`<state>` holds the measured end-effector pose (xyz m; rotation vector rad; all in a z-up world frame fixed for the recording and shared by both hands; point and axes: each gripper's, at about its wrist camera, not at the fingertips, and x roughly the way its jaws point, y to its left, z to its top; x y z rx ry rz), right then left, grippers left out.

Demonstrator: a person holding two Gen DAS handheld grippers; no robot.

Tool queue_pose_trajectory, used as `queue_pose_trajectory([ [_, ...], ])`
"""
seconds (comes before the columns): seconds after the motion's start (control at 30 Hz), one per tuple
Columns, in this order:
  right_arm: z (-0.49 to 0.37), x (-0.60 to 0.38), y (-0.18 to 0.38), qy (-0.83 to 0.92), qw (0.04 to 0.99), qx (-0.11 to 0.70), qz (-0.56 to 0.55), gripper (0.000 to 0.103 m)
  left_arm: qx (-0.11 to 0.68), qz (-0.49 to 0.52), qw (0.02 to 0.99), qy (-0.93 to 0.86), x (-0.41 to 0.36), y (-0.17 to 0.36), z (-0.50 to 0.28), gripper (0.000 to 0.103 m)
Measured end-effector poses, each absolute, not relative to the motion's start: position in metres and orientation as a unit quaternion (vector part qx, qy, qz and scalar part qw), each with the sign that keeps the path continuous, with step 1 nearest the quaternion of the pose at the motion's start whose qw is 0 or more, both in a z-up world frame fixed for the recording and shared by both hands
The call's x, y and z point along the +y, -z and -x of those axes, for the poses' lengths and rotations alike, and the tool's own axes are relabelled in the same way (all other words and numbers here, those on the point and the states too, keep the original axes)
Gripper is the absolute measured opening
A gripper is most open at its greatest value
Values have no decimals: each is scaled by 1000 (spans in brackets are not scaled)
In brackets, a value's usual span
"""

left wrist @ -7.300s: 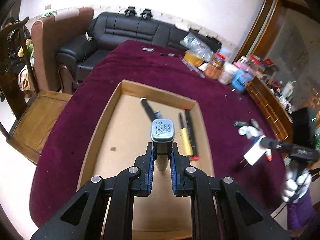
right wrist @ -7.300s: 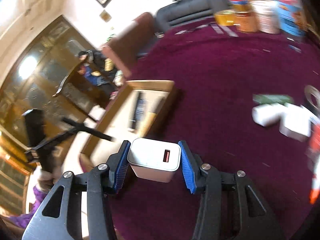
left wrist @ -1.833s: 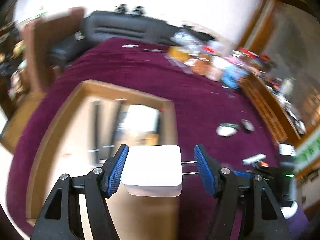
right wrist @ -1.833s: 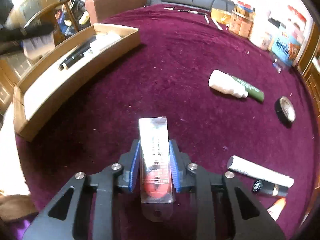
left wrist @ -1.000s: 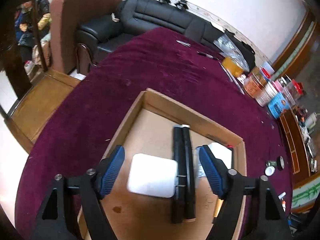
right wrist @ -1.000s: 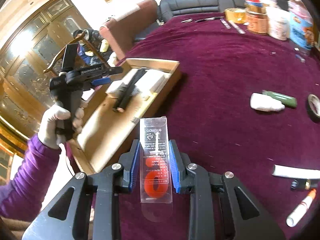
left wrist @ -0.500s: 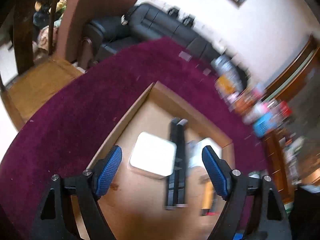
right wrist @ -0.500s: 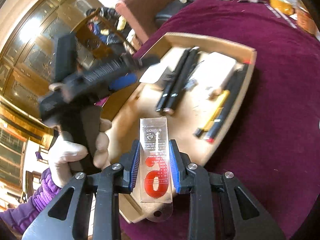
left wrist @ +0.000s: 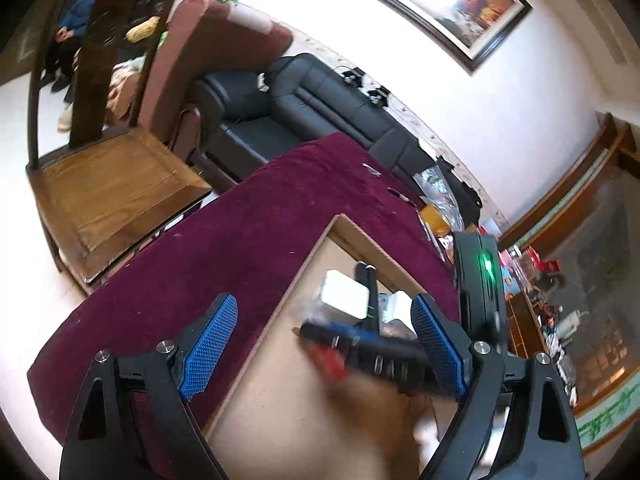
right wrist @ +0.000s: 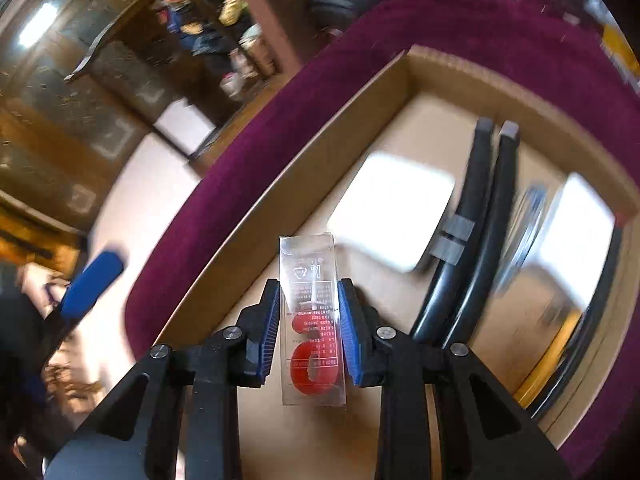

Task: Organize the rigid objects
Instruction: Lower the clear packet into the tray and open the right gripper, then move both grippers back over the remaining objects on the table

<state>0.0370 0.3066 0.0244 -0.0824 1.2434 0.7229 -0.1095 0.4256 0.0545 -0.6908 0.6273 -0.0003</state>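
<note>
My right gripper (right wrist: 308, 332) is shut on a clear plastic box with a red number candle (right wrist: 312, 320) and holds it over the near left part of the cardboard tray (right wrist: 280, 196). In the tray lie a white charger (right wrist: 392, 216), two black sticks (right wrist: 476, 236), a second white block (right wrist: 580, 224) and a yellow pen (right wrist: 548, 360). My left gripper (left wrist: 324, 352) is open and empty, above the tray's near left corner (left wrist: 288, 308). The right gripper (left wrist: 372, 348) crosses in front of it, blurred, over the tray.
The tray sits on a table with a dark red cloth (left wrist: 224, 248). A wooden chair (left wrist: 104, 184) stands left of the table, a black sofa (left wrist: 304, 112) behind it. Jars and bags (left wrist: 440, 204) crowd the table's far right.
My right gripper has carried the candle box in over the tray, closer to the white charger. My left gripper has pulled back and tilted up, staying open.
</note>
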Motion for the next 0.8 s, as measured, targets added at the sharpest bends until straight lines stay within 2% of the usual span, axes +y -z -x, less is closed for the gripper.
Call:
queue_pose_trajectory([
  [0.13,-44,293,-29,-344,739,579,-14,28,296,348,890,3,425,-54,105,85],
  [0.27,-29,244,-58,-346,770,536,-21,29,293,321,901,5,413,-59,103,85],
  [0.33,-17,206,-74,-325,798,508,-17,32,295,299,908,9,397,-63,98,86],
  [0.4,-4,169,-83,-295,825,481,-14,42,302,272,914,14,381,-64,87,86],
  [0.5,16,103,-91,-234,859,455,-24,49,333,222,916,31,350,-61,60,86],
  [0.8,57,-64,-84,-119,879,431,-168,49,437,52,898,29,264,-32,3,86],
])
